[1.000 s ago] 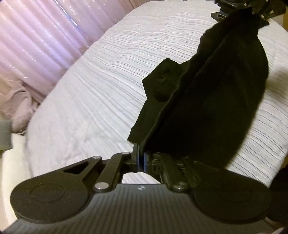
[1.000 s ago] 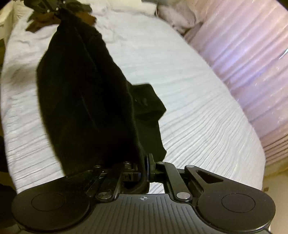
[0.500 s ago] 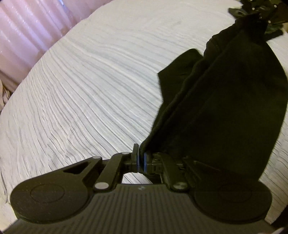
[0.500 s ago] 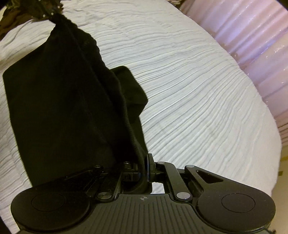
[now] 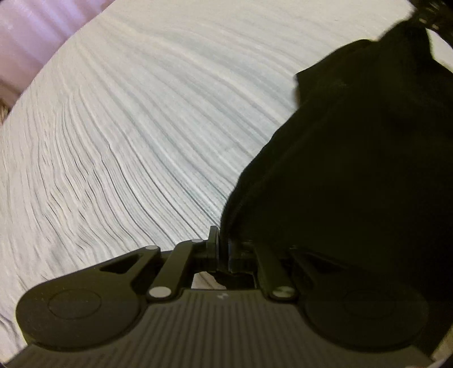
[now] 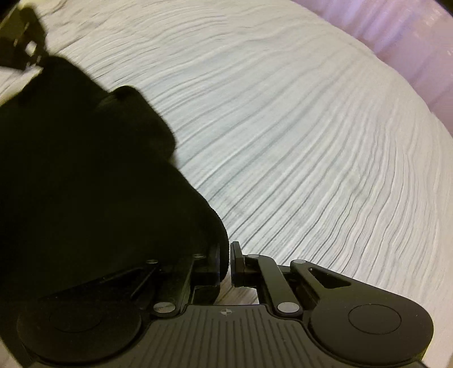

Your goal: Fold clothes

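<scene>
Both grippers are clamped on the same black, soft, matte fabric garment [image 5: 354,175]. The left gripper [image 5: 222,249] has its jaws nearly together with a thin edge of the cloth pinched between them; the right gripper [image 6: 228,260] is likewise closed down to a narrow slot, with a thicker rolled hem of the garment [image 6: 85,184] in it. The cloth spans from one claw to the other: in the left wrist view it runs up and right to the right gripper's black body [image 5: 436,17] at the top corner, and in the right wrist view it runs up and left to the left gripper's body [image 6: 22,48]. So it is held by one edge at two points, with the rest draping down over the white, ribbed, striped bedspread [image 5: 141,127]. A loose flap or sleeve sticks out on the far side of the drape [image 6: 136,113]. Both views are close to the bedspread [image 6: 311,141], and the lower part of the cloth looks to be on or just above it; I can't tell which, since the black is too dark to show contact. Status as I read it: a mid-fold carry, with the garment neither lying flat nor in a finished stack. How many layers are already doubled can't be read from the dark mass. What's left: lay it down square, sort out the stray flap, release. Pink pleated curtain [image 6: 396,42] behind the bed, not relevant.
</scene>
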